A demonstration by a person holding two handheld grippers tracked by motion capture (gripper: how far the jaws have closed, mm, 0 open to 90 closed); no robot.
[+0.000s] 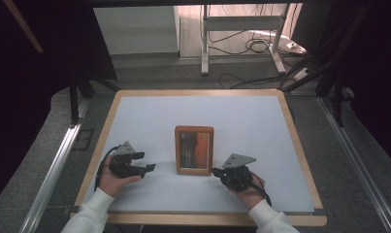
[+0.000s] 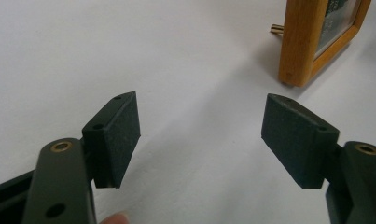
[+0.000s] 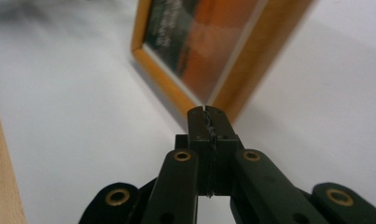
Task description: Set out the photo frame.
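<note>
Wooden-framed rectangular picture (image 1: 194, 150) is lying mid-table on the white tabletop (image 1: 241, 121). Your left gripper (image 1: 147, 162) is gaping wide beside it; your right gripper (image 1: 215, 171) is pinching shut, empty, tips at its near corner.

In the left gripper view the picture frame (image 2: 316, 42) is cut off by the top and right edges, so just one lower corner and a strip of glass show, and a small brass-coloured part (image 2: 276, 30) behind it is too little seen to identify. In the right gripper view the frame runs off the top edge, its print is blurred beyond reading, and the worktop (image 3: 59, 70) far behind smears out. In the high view the print's text is too small to read.
</note>
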